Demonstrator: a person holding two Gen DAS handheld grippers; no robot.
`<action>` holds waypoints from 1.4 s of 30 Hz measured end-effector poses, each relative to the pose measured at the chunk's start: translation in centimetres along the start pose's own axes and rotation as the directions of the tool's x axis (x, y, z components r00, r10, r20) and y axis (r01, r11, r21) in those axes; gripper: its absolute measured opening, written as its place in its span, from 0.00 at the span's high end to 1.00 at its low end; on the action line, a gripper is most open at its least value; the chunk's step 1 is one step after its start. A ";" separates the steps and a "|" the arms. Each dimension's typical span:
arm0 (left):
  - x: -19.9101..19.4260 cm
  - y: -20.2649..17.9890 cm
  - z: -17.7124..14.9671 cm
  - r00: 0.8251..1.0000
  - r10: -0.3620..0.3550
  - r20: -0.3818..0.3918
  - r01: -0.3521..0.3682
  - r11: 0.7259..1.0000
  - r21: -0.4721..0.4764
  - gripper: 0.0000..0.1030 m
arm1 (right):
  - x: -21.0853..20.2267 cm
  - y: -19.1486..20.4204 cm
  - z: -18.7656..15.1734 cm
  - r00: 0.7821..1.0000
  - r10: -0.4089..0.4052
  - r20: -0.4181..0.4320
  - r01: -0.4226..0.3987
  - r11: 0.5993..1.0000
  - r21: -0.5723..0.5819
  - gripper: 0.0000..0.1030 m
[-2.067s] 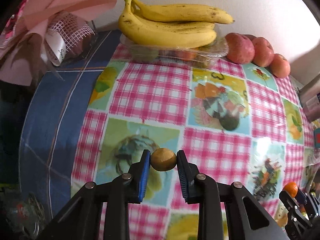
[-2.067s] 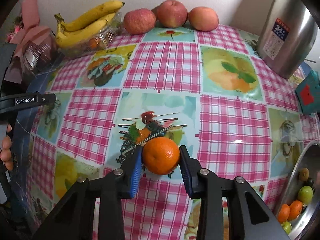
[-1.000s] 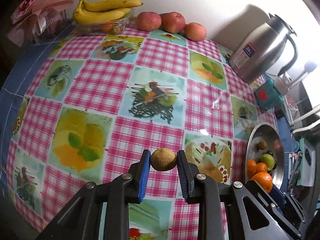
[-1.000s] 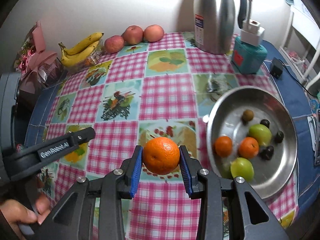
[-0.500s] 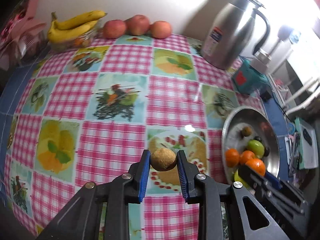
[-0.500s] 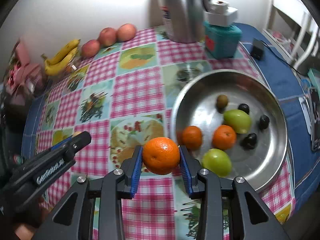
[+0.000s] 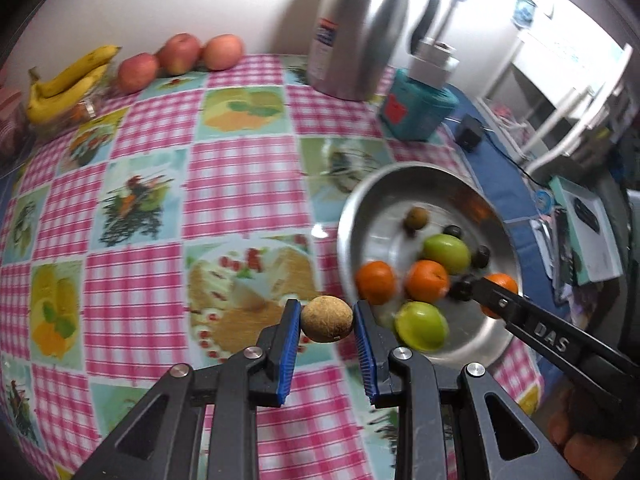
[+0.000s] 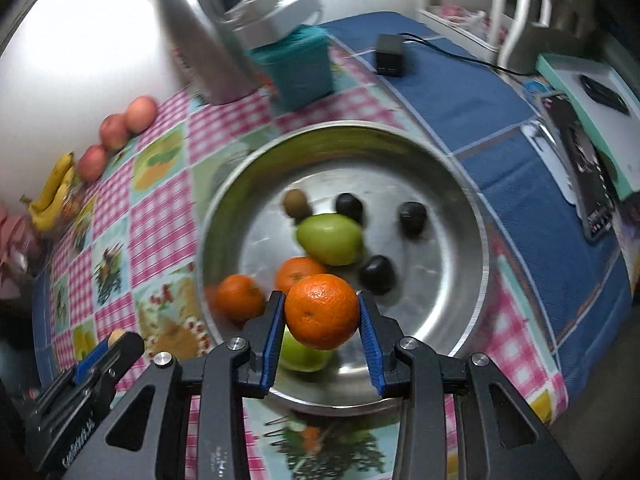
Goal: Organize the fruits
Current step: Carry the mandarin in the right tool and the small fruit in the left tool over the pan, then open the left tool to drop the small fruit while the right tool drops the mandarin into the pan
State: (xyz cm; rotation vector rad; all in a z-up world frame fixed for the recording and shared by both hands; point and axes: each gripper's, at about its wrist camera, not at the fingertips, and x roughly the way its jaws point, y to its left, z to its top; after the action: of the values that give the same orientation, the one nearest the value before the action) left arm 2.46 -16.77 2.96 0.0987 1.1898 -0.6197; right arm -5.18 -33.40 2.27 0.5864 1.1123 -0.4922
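Note:
My left gripper [image 7: 327, 319] is shut on a small brown round fruit [image 7: 327, 319], held above the checked cloth just left of the steel bowl [image 7: 496, 216]. My right gripper [image 8: 321, 312] is shut on an orange [image 8: 321, 311] and hangs over the near part of the steel bowl [image 8: 460, 208]. The bowl holds two oranges [image 8: 240, 296], two green fruits [image 8: 330, 239], a small brown fruit [image 8: 296, 203] and three dark ones [image 8: 412, 216]. In the left wrist view the right gripper [image 7: 486, 286] reaches over the bowl from the right. The left gripper [image 8: 120, 338] shows at lower left in the right wrist view.
A steel thermos jug [image 7: 352, 28] and a teal box [image 7: 418, 110] stand behind the bowl. Three apples [image 7: 180, 54] and bananas [image 7: 64, 84] lie at the far left edge. A black adapter [image 8: 390, 56] with cable, a phone [image 8: 588, 184] and a tray sit on the blue cloth to the right.
Both grippers have swung right across the table toward the bowl, each still holding its fruit. The right one now hangs over the bowl; the left one sits beside its rim.

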 end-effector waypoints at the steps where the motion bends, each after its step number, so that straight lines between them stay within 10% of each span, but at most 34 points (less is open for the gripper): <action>1: 0.1 -0.4 0.0 1.000 -0.011 0.000 0.011 1.000 0.008 0.72 | 0.0 -0.3 0.1 1.000 -0.006 0.001 0.006 1.000 0.007 0.64; 42: 3.2 -4.1 -0.6 0.999 -0.050 -0.018 0.052 0.989 0.142 0.71 | 1.4 -1.1 -0.5 0.996 -0.060 -0.061 0.060 0.998 0.000 0.63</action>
State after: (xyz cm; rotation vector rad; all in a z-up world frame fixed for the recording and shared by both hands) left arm 0.67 -21.21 0.90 0.1943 1.1637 -0.7498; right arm -5.66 -34.00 0.57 0.5741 1.1902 -0.5301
